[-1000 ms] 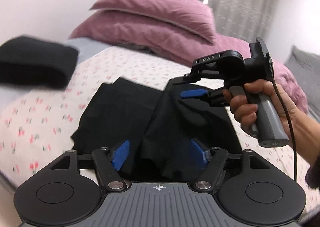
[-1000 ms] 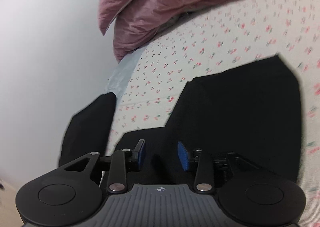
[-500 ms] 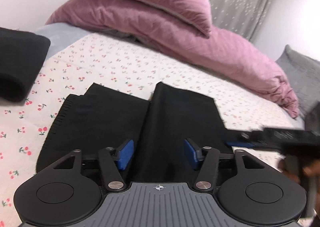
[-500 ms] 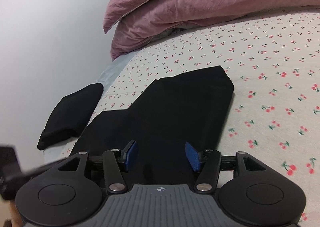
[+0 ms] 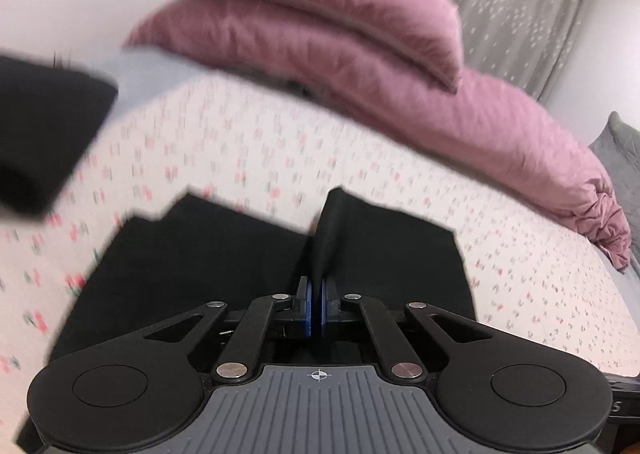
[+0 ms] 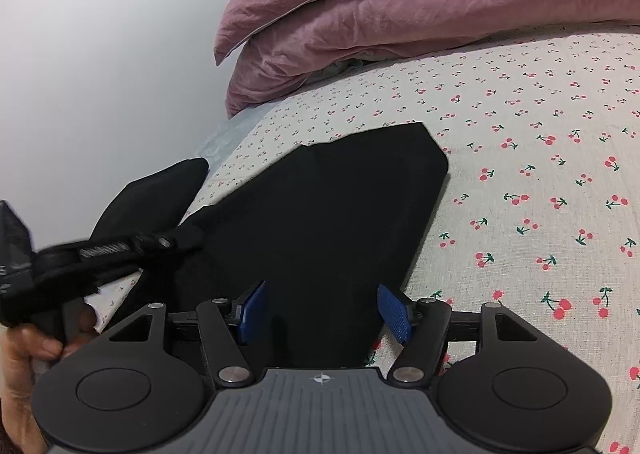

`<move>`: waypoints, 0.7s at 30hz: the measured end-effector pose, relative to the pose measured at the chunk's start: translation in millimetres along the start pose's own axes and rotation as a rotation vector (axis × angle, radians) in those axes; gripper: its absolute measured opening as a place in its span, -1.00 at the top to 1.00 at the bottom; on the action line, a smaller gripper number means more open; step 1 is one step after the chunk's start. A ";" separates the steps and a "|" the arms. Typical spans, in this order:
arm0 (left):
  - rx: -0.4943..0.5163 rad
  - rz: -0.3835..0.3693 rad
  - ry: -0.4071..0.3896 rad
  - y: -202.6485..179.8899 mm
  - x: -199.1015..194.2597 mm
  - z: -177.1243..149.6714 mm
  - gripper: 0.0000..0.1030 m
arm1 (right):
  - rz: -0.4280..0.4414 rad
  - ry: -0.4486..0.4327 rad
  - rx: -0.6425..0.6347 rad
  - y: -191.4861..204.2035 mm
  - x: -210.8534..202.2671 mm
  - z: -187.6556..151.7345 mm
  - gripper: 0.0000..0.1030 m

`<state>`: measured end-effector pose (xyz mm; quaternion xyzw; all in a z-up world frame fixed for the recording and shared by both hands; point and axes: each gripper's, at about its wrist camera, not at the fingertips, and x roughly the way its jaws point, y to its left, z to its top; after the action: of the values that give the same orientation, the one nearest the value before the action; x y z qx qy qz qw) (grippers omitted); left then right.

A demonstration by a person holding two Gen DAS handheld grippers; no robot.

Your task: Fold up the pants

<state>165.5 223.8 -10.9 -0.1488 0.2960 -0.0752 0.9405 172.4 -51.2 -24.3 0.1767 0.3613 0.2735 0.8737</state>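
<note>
Black pants (image 5: 208, 254) lie partly folded on the cherry-print bed sheet (image 5: 224, 141). My left gripper (image 5: 316, 308) is shut on a raised fold of the pants at their near edge. In the right wrist view the pants (image 6: 332, 209) spread ahead, and my right gripper (image 6: 322, 314) is open, its blue pads on either side of the near edge of the cloth. The left gripper shows at the left of the right wrist view (image 6: 176, 242), pinching the pants' left edge.
Two mauve pillows (image 5: 320, 25) and a mauve duvet (image 5: 520, 141) lie at the head of the bed. A folded black garment (image 5: 36, 133) sits at the left by the white wall; it also shows in the right wrist view (image 6: 156, 193). A grey cushion (image 5: 622, 157) is far right.
My left gripper has closed on the pants' fold and the view has shifted. My right gripper has stayed open and moved in closer over the pants' near edge.
</note>
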 end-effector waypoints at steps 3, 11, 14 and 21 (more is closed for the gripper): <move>-0.010 -0.024 -0.052 3.7 -18.4 6.6 0.97 | -0.001 0.000 -0.006 0.5 -0.8 0.2 -0.27; -0.097 0.088 -0.088 61.1 -36.5 12.6 0.97 | 0.008 0.004 0.004 2.4 5.6 -0.6 -0.29; -0.139 0.125 -0.094 84.3 -40.4 9.4 0.97 | 0.013 0.016 0.012 2.6 10.7 -1.5 -0.29; -0.181 0.170 0.007 113.7 -35.4 7.1 0.31 | 0.030 0.052 0.017 8.1 21.7 -4.5 -0.30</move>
<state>146.8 341.0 -23.3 -0.2071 0.3163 0.0315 0.9253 179.1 -31.3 -34.9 0.1826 0.3835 0.2879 0.8583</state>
